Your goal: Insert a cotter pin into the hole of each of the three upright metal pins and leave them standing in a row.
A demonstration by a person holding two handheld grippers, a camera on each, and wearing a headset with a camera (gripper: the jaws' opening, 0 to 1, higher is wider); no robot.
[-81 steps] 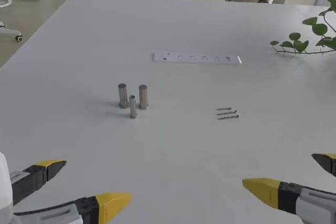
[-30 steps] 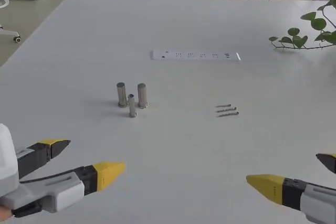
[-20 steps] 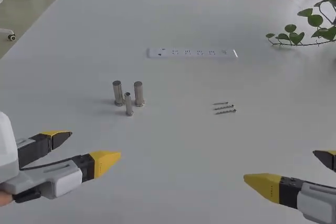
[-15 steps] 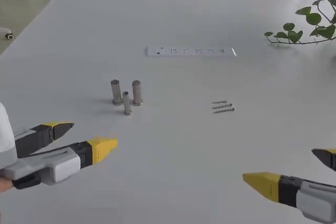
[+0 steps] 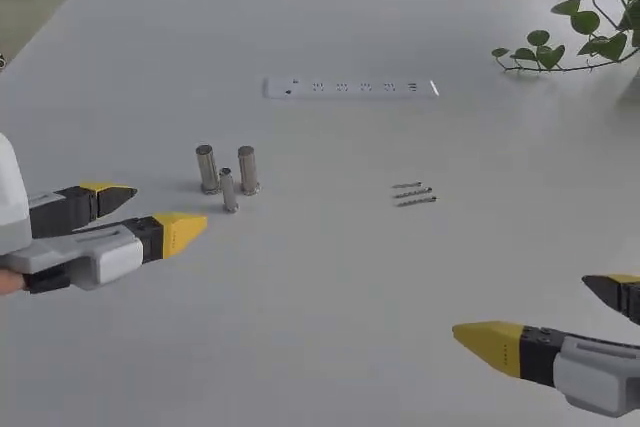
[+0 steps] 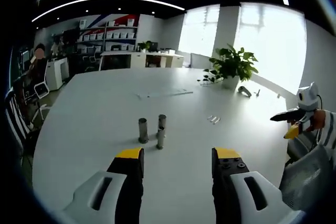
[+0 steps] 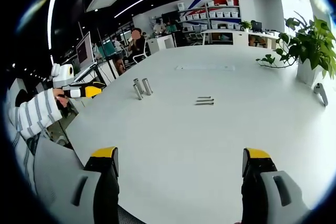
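- Left gripper [image 5: 165, 207], grey-bodied with black jaws tipped in yellow, hovers above the white table [image 5: 330, 277] at the 9 o'clock side of the head view. Its jaws stand apart with nothing between them.
- Three upright silver metal cylinder pins [image 5: 229, 190] stand in a tight cluster at about 2 o'clock from its tips, near but not touching. Two stand side by side at the back, and the third stands in front, between them.
- In the left gripper view, the left gripper [image 6: 177, 153] shows its jaws spread. The cylinder pins [image 6: 160, 137] stand ahead at about 11 o'clock, clear of both tips.
- Right gripper [image 5: 525, 307], of the same build, hangs over the table at 5 o'clock in the head view, jaws wide apart and empty.
- Three thin metal cotter pins [image 5: 412, 193] lie flat and parallel in a small group at about 10 o'clock from the right gripper, well apart from it. They are at 3 o'clock from the cylinder pins, also well apart.
- In the right gripper view, the cotter pins [image 7: 203, 100] lie ahead of the right gripper [image 7: 181, 156] at about 1 o'clock. The cylinder pins [image 7: 142, 87] stand at 11 o'clock, and the left gripper [image 7: 86, 92] sits towards 10 o'clock.
- In the head view, a long white power strip [image 5: 350, 88] lies at 12 o'clock beyond both groups, and a green leafy plant [image 5: 570, 37] trails in at 2 o'clock.
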